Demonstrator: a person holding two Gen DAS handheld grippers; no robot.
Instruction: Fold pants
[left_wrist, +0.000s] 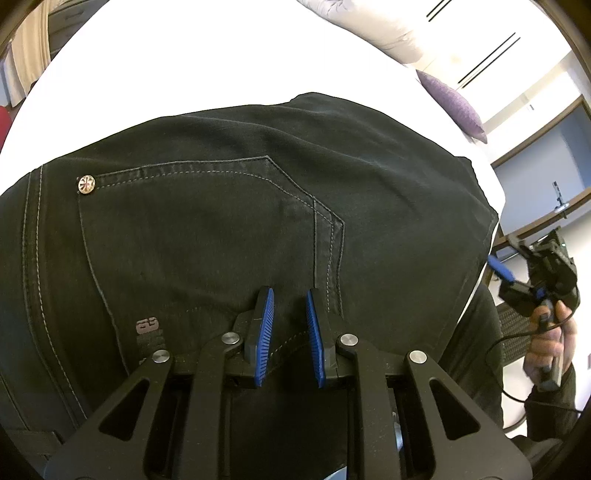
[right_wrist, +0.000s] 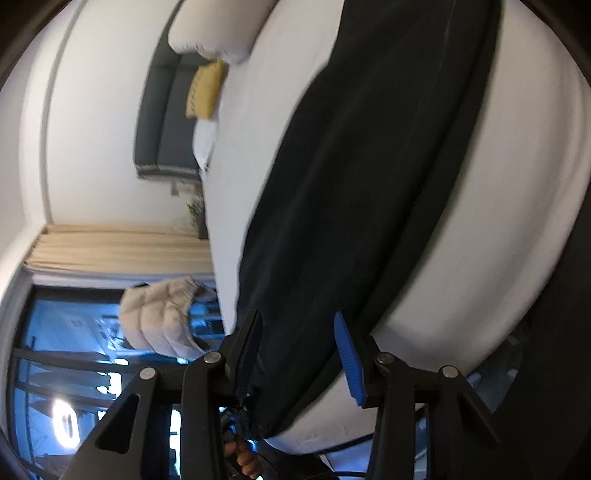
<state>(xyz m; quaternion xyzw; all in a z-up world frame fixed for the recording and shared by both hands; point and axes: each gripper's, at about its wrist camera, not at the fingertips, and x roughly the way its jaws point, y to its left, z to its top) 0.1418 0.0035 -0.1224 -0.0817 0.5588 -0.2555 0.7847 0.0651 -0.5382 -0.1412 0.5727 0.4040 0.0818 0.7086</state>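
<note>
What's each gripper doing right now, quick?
Left gripper: open, over the black jeans, holding nothing.
Right gripper: open, astride the jeans' leg end, not clamped.

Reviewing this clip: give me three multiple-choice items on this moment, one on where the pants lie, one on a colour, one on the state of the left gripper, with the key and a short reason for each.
1. Where do the pants lie?
A. on the white bed
B. on a wooden floor
C. in a basket

2. What colour are the pads on the left gripper?
A. red
B. blue
C. yellow

3. How does the left gripper stand?
A. clamped on a pillow
B. shut on the waistband
C. open, above the pocket area, holding nothing

Key: 1 A, the dark fabric is spread on the white sheet; 2 B, both ribbed pads are blue; 3 C, there is a gap between the fingers with no fabric pinched in it.
</note>
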